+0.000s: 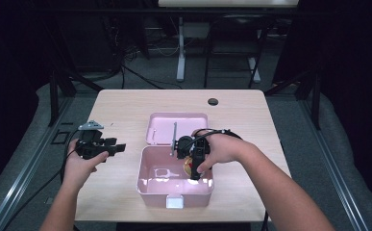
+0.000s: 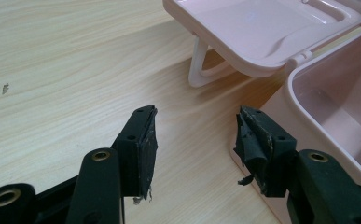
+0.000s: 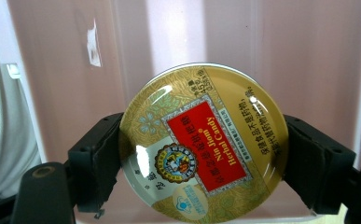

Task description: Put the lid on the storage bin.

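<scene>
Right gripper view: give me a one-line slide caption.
Right gripper clamps a round gold candy tin with a red label over the open pink plastic box.

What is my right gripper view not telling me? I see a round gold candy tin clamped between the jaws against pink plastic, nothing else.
Observer: The right gripper holds the tin down inside an open pink box near the table's front edge.
Operator: Where is the lid?
Observer: The lid lies flipped open behind the box, hinged to it.
Operator: And the other gripper?
Observer: The left gripper is open and empty, low over the wooden table just left of the box.
</scene>
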Motion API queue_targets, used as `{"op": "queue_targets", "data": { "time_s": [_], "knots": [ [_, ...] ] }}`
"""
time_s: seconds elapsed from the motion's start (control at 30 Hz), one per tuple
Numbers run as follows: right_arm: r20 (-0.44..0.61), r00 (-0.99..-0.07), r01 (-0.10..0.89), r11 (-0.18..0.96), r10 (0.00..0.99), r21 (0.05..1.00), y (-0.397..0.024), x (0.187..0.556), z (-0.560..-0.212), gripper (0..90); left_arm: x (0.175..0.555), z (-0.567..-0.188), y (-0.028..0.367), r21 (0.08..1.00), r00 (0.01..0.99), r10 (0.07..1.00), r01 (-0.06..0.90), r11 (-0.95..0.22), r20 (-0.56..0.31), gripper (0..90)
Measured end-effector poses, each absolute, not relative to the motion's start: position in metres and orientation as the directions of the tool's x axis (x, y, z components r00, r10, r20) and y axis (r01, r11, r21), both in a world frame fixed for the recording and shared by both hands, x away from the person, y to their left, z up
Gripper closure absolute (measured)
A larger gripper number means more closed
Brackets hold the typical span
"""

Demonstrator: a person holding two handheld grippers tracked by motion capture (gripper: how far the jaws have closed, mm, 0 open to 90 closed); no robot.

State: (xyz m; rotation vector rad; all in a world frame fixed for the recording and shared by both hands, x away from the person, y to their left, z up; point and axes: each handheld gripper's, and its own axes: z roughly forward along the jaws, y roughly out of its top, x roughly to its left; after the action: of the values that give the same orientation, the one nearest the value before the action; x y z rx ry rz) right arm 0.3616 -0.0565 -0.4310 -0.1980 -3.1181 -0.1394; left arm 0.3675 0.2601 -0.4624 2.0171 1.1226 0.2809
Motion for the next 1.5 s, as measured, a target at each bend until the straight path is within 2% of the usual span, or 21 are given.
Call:
{"op": "queue_targets", "data": {
  "time_s": [1.5],
  "knots": [
    [0.017, -0.991, 0.133, 0.991, 0.133, 0.032, -0.061, 0.362, -0.473, 20.1, 0.369, -0.464, 0.261, 0.727, 0.582, 0.795, 0.62, -0.296, -0.172, 47.5]
  ]
}}
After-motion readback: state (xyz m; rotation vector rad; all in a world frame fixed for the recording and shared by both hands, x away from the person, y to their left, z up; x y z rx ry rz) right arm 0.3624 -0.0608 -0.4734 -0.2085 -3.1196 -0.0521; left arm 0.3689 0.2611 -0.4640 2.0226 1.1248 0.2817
